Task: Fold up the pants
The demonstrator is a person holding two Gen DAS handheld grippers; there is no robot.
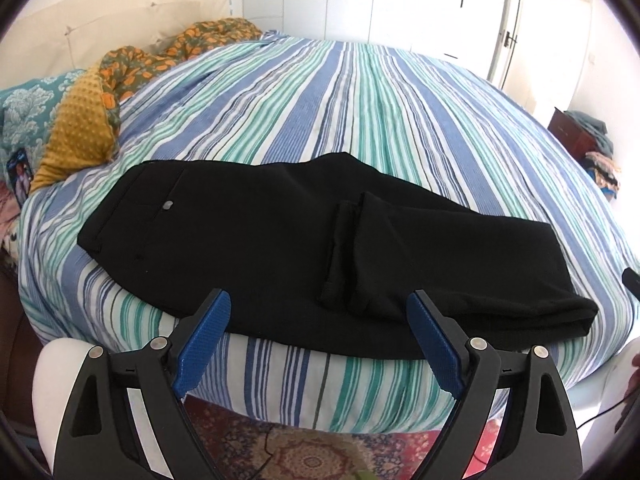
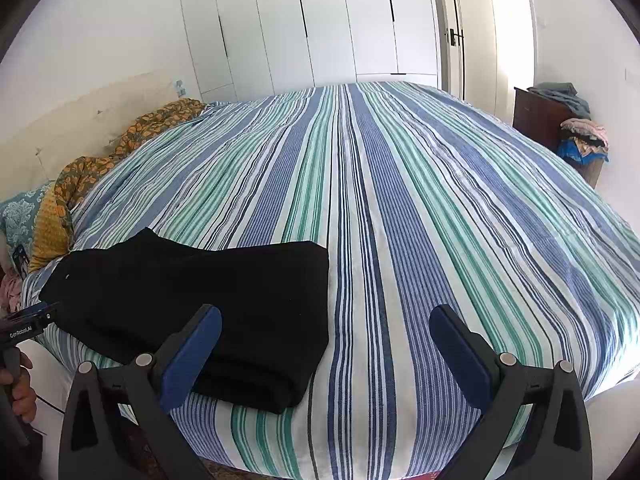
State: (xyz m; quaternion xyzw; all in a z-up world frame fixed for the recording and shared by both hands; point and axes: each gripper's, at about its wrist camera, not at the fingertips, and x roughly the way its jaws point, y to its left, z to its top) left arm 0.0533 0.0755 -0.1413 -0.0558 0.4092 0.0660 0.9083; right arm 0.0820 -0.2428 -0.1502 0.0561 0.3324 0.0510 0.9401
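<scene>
A: Left wrist view: report the state of the left tool (image 1: 319,312).

B: Its two blue-padded fingers (image 1: 204,340) are spread wide, with nothing between them. The tool hangs above the near edge of the bed with the blue, teal and white striped cover (image 1: 320,92).

A: Location of the task item?

B: The black fabric pants (image 1: 280,240) lie flat on the bed cover, directly ahead of the left tool and just beyond its fingertips. The waistband end with a small grey button (image 1: 168,205) sits ahead and to the left. The legs are doubled back, with the hems lying on top ahead of the right-side finger. Contact between the fingertips and the fabric cannot be confirmed.

A: Right wrist view: report the right tool (image 2: 325,318).

B: It is spread wide and holds nothing. The pants (image 2: 200,300) lie ahead and to its left, with the folded edge behind its left-side finger (image 2: 192,360). The striped cover (image 2: 400,200) fills the space between the fingers and beyond.

A: Surroundings?

B: An orange-and-green patterned blanket (image 1: 160,56) is bunched far ahead to the left. White wardrobe doors (image 2: 312,20) stand beyond the bed. A patterned red rug (image 1: 304,456) lies below the left tool.
</scene>
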